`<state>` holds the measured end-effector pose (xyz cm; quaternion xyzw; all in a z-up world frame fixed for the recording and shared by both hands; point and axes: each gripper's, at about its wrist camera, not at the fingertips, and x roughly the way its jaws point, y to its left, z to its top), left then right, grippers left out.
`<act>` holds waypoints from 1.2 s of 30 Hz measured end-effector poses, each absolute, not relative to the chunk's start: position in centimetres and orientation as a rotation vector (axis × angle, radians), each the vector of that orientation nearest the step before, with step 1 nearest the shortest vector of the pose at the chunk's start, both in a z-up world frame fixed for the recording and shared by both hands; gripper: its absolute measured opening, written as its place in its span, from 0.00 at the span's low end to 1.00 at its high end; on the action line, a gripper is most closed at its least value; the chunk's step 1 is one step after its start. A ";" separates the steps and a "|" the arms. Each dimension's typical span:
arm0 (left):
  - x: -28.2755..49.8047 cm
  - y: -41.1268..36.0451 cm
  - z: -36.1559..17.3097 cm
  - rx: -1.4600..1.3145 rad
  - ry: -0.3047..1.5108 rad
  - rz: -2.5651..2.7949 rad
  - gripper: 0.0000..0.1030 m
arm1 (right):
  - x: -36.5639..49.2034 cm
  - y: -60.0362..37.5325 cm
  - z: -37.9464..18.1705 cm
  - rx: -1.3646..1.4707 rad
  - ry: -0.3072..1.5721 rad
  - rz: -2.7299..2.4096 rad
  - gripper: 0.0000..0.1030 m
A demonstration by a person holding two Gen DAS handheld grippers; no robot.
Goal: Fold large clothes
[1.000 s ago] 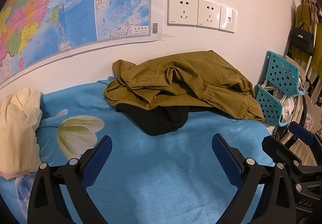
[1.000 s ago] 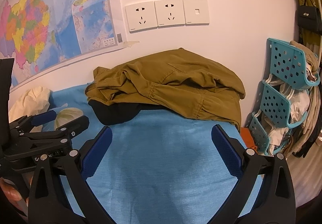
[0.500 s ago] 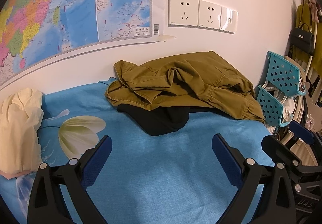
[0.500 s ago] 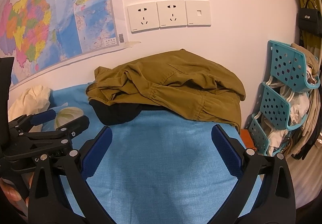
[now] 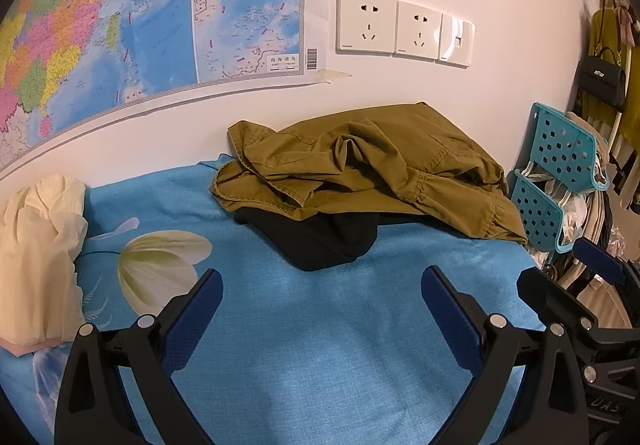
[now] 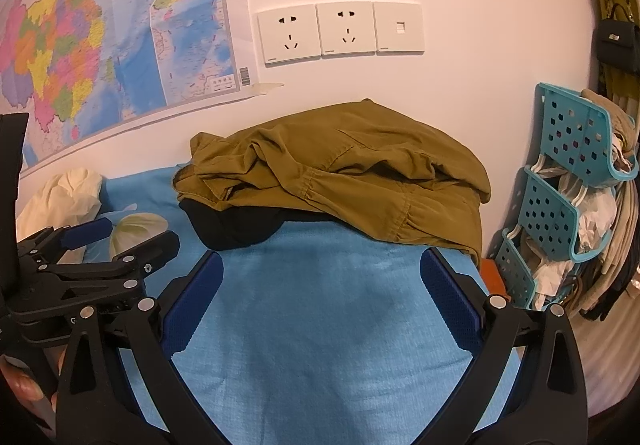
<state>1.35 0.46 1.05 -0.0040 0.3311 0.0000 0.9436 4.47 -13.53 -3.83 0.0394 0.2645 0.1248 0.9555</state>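
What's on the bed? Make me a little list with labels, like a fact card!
top garment: olive-brown jacket, crumpled in a heap against the wall
under it: black garment, partly sticking out
bed cover: blue sheet with a white flower print
left side: cream cloth, bunched up
left tool: open, holding nothing, above the sheet
right tool: open, holding nothing
wall: map, sockets
beside bed: teal rack

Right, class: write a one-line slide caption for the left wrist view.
Open left gripper faces a crumpled olive jacket piled on black clothing on the blue bedsheet.
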 end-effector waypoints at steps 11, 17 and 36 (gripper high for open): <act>1.8 0.8 1.0 -0.015 0.686 0.008 0.93 | 4.7 -13.3 -4.0 0.065 0.536 0.255 0.95; 2.2 1.1 0.6 -0.021 0.701 0.016 0.93 | 5.2 -12.8 -3.7 0.043 0.526 0.262 0.95; 5.3 3.7 0.1 -0.067 0.730 0.070 0.93 | 8.5 -11.2 -3.4 -0.038 0.547 0.289 0.95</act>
